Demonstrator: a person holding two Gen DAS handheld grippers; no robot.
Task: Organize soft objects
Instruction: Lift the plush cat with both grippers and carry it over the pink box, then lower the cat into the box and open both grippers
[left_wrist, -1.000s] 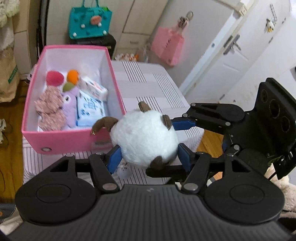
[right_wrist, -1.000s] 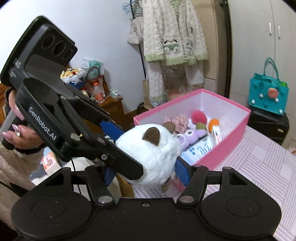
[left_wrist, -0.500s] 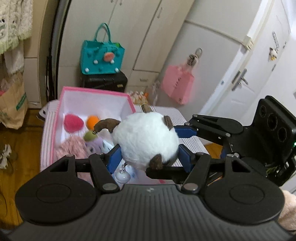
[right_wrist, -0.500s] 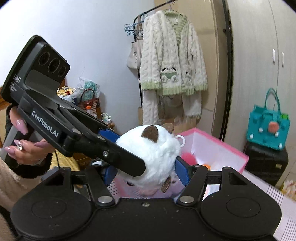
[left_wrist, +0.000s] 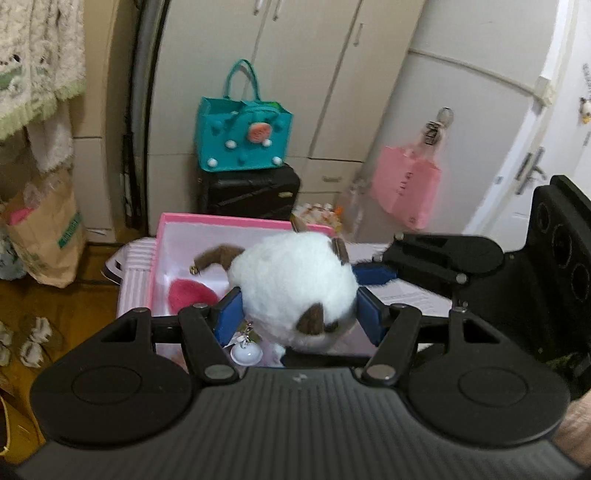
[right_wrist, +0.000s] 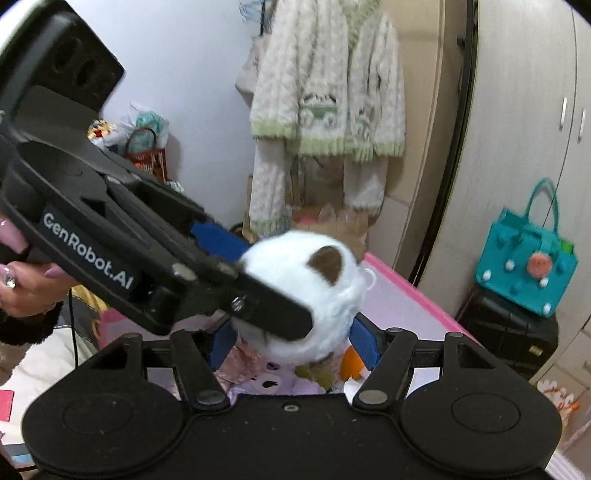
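Observation:
A round white plush toy (left_wrist: 295, 284) with brown ears and a small bell is squeezed by both grippers at once, held in the air over the pink storage box (left_wrist: 192, 221). My left gripper (left_wrist: 297, 310) is shut on its sides with blue pads. My right gripper (right_wrist: 291, 332) is also shut on the same plush toy (right_wrist: 314, 291), crossing the left one. Inside the box I see a pink pompom (left_wrist: 190, 293). In the right wrist view, purple and orange soft items (right_wrist: 347, 363) lie below the plush.
The box stands on a striped tablecloth (left_wrist: 131, 273). A teal bag (left_wrist: 243, 136) on a black suitcase (left_wrist: 251, 192) stands behind, a pink bag (left_wrist: 406, 188) hangs by a white door, a knitted cardigan (right_wrist: 325, 96) hangs at the wall, and a paper bag (left_wrist: 48, 229) is on the floor.
Both grippers have lifted the plush and carried it forward from the box's front edge to above its inside; the view tilts up and the box now sits lower in frame.

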